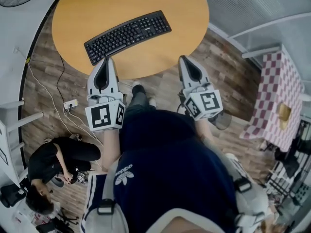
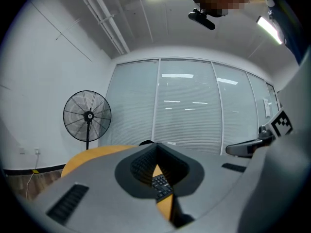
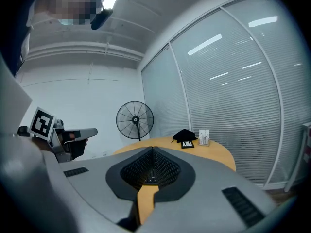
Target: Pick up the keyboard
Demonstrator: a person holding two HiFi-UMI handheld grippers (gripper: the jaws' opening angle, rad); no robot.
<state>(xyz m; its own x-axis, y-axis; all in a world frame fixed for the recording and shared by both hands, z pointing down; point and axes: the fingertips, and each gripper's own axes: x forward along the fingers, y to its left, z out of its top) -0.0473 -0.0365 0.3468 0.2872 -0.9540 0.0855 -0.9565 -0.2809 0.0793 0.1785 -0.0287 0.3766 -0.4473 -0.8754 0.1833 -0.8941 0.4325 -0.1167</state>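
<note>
Presently, I judge the approach to be the step in hand: the black keyboard (image 1: 128, 36) lies flat and slantwise on the round table (image 1: 87, 4), untouched, the left gripper (image 1: 107, 59) just short of its near-left end and the right gripper (image 1: 183, 58) at the table's near edge, apart from its right end. Both grippers have jaws pressed together with nothing between them. The next move, as I read it, calls for parting both pairs and setting one gripper at each end before any lift.
</note>
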